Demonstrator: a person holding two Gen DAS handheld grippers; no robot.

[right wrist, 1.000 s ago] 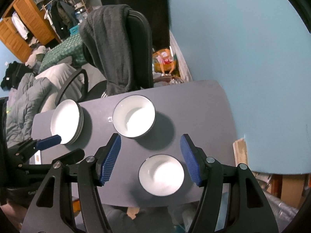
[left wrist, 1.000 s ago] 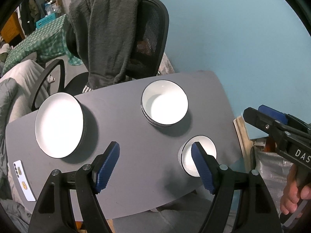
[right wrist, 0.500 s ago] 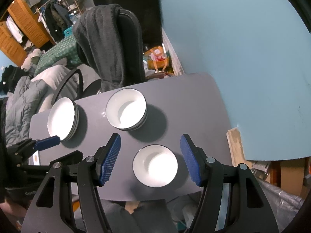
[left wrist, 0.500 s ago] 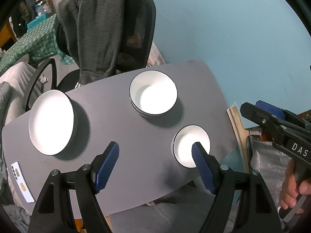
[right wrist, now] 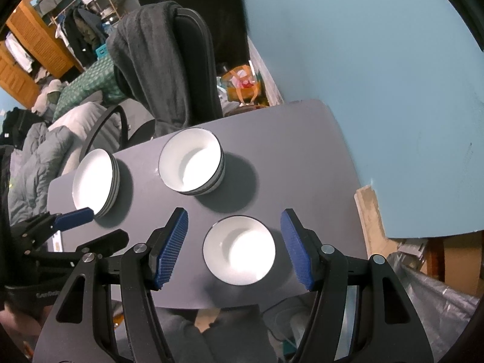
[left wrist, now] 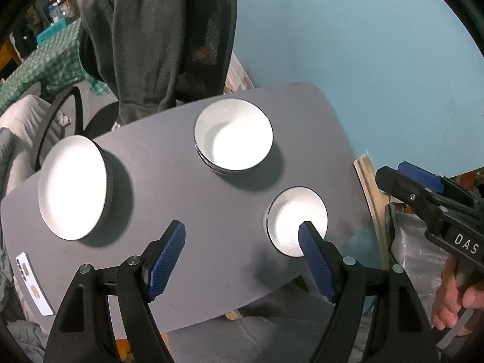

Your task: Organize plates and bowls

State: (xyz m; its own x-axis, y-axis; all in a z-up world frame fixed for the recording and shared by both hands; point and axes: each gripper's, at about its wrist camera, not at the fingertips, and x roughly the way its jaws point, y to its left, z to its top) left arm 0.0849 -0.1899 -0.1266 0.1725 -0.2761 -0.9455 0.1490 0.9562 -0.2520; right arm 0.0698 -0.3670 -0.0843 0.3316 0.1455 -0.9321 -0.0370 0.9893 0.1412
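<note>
Clearly my right gripper (right wrist: 234,249) hung apart over the small bowl (right wrist: 239,249) near the table (right wrist: 302,163) edge, left gripper (left wrist: 242,260) also apart, so I feared a push could tip it off

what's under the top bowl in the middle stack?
Under the top bowl, rims of more nested bowls show at the side; exact count unclear. Their insides and the table beneath are covered.

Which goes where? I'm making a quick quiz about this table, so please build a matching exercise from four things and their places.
Things:
1. small bowl
2. stack of bowls
3. stack of plates
4. phone

Places:
A. table's left side
B. middle, near the chair
C. near-left corner
D. below the right gripper's open jaws

Pairs: 1-D, 2-B, 3-A, 4-C
</note>
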